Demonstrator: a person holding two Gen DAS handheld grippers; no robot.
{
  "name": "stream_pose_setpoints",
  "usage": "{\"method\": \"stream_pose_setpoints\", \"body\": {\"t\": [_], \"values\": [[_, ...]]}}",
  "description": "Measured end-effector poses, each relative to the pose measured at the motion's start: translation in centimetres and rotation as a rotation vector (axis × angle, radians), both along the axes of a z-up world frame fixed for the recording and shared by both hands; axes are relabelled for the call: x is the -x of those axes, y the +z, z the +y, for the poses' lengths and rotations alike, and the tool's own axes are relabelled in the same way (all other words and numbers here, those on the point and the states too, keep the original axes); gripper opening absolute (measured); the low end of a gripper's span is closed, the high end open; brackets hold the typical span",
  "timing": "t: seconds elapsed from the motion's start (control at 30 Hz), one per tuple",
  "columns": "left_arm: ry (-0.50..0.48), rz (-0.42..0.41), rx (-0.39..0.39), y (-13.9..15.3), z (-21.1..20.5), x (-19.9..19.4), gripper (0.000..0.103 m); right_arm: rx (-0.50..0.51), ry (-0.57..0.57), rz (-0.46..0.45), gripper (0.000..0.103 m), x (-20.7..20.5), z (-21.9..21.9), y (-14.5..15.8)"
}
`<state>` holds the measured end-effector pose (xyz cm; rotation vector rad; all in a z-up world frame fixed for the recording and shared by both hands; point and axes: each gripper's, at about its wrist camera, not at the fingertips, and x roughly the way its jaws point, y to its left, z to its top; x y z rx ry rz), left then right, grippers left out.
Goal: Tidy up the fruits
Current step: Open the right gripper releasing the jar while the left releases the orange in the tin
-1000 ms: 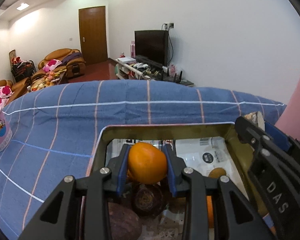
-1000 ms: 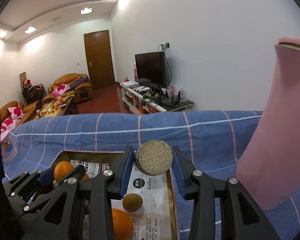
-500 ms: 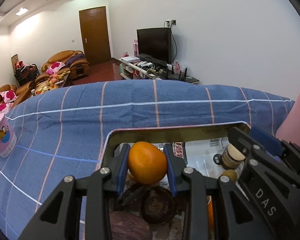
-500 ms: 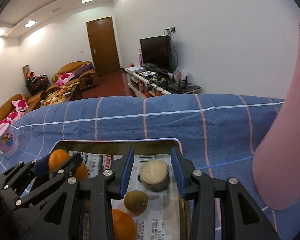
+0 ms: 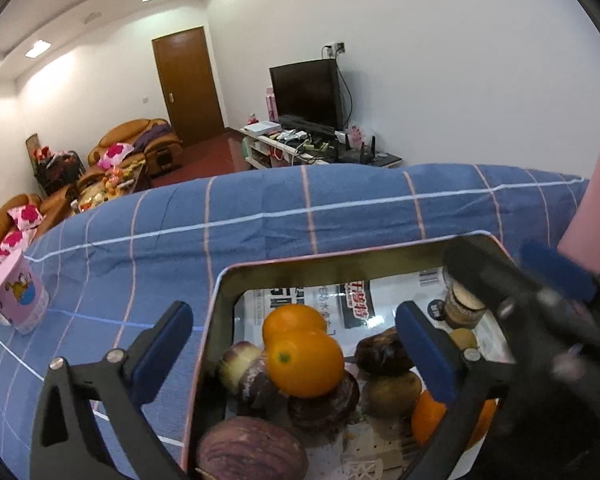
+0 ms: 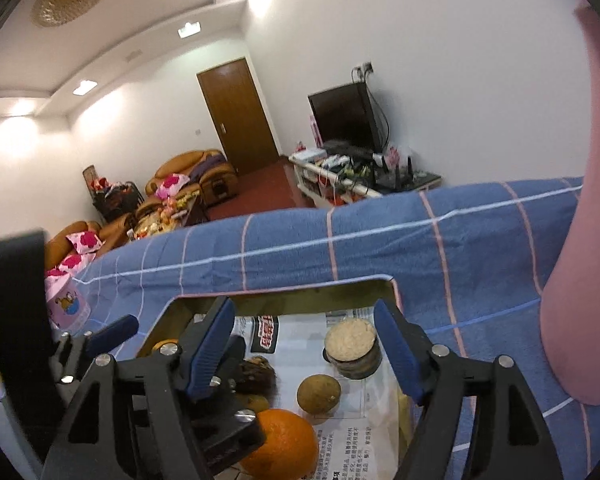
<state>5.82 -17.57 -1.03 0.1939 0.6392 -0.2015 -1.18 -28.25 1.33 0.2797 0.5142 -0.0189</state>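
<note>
A shallow tin box [image 5: 340,255] lined with newspaper stands on the blue checked cloth. My left gripper [image 5: 296,346] hangs over its left half with its jaws opening wide. An orange [image 5: 305,362] lies free between them on a pile of dark purple fruits [image 5: 324,404], with a second orange [image 5: 292,317] behind it. My right gripper [image 6: 304,346] is over the box's right half [image 6: 284,294], jaws opening. A short brown round piece with a pale top [image 6: 352,346] stands on the paper between them, untouched. A brownish round fruit [image 6: 319,394] and an orange [image 6: 280,444] lie nearer.
A pink printed cup [image 5: 16,296] stands on the cloth at the left. A tall pink thing [image 6: 580,240] rises close beside the box on the right. The cloth's far edge [image 5: 340,176] drops off to a living room with sofas and a television.
My left jaws have spread and let the orange go onto the fruit pile. My right gripper brought the pale-topped piece down into the box, and its jaws have parted from it.
</note>
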Motion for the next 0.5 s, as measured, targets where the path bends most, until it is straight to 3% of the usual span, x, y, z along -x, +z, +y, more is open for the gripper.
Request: {"method": "stream_pose_setpoints", "body": {"t": [0.17, 0.3, 0.37, 0.5], "values": [[0.007, -0.008, 0.041, 0.2, 0.7, 0.4, 0.103, 0.083, -0.099, -0.091, 0.074, 2.2, 0.2, 1.4], [0.019, -0.073, 0.059, 0.8, 1.3, 1.6, 0.103, 0.148, -0.181, -0.154, 0.075, 3.7, 0.5, 1.9], [0.017, -0.116, 0.047, 1.1, 1.2, 2.2, 0.103, 0.184, -0.222, -0.183, 0.081, 4.3, 0.8, 2.1], [0.028, -0.179, 0.024, 1.5, 1.2, 3.3, 0.103, 0.226, -0.247, -0.214, 0.083, 5.1, 1.4, 2.0]]}}
